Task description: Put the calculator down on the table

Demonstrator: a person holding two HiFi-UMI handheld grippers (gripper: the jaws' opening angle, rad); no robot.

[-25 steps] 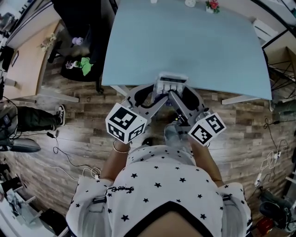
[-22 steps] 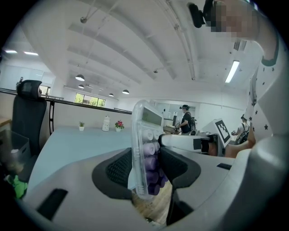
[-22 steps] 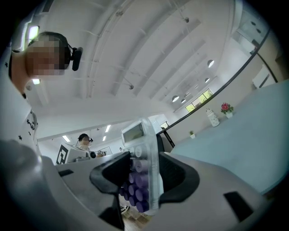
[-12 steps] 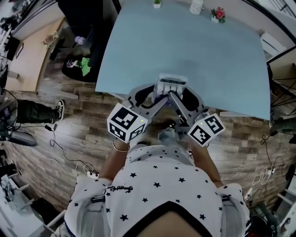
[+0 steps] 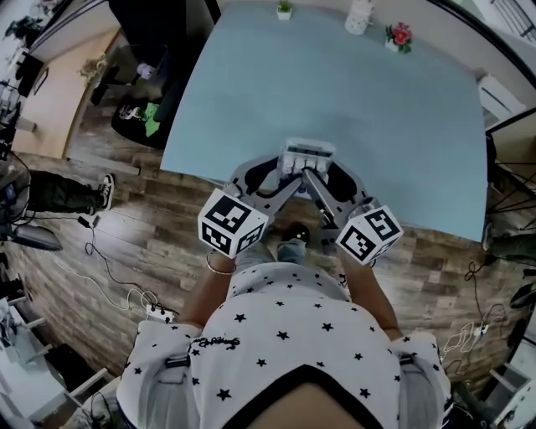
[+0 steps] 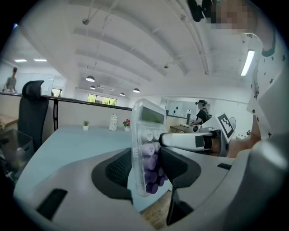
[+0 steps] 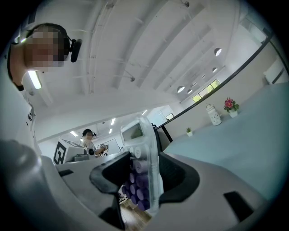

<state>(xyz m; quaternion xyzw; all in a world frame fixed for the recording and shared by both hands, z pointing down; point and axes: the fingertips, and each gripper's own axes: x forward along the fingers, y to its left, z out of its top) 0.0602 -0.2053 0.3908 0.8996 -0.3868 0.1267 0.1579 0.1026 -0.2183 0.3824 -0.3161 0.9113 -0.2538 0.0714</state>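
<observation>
Left gripper [image 5: 289, 165] and right gripper [image 5: 323, 165]: both clamped on the calculator [image 5: 308, 154], one from each side, tips nearly meeting. Marker cubes sit back by the person's wrists.

Left gripper view: left gripper [image 6: 146, 169] has its pads on the back and the key face of the calculator [image 6: 146, 135]. Clear case, purple keys low, white keys and display at the top. The other gripper's jaw reaches in from the right, against the upper keys.

Right gripper view: same story, right gripper [image 7: 144, 178] is closed on the calculator [image 7: 140, 153].

Calculator is in the air at the near edge of the light blue table [image 5: 335, 92]. Wood floor [image 5: 126, 226] shows under its lower end, tabletop beyond it. Can't tell if it touches the edge.

Far edge of table: small potted plant [image 5: 285, 8], white jar [image 5: 358, 15], red flowers in a pot [image 5: 399, 35], all well away from the grippers. Black chair [image 6: 34, 108] at the table's left side. Cables [image 5: 117, 289] on the floor left of the person.
</observation>
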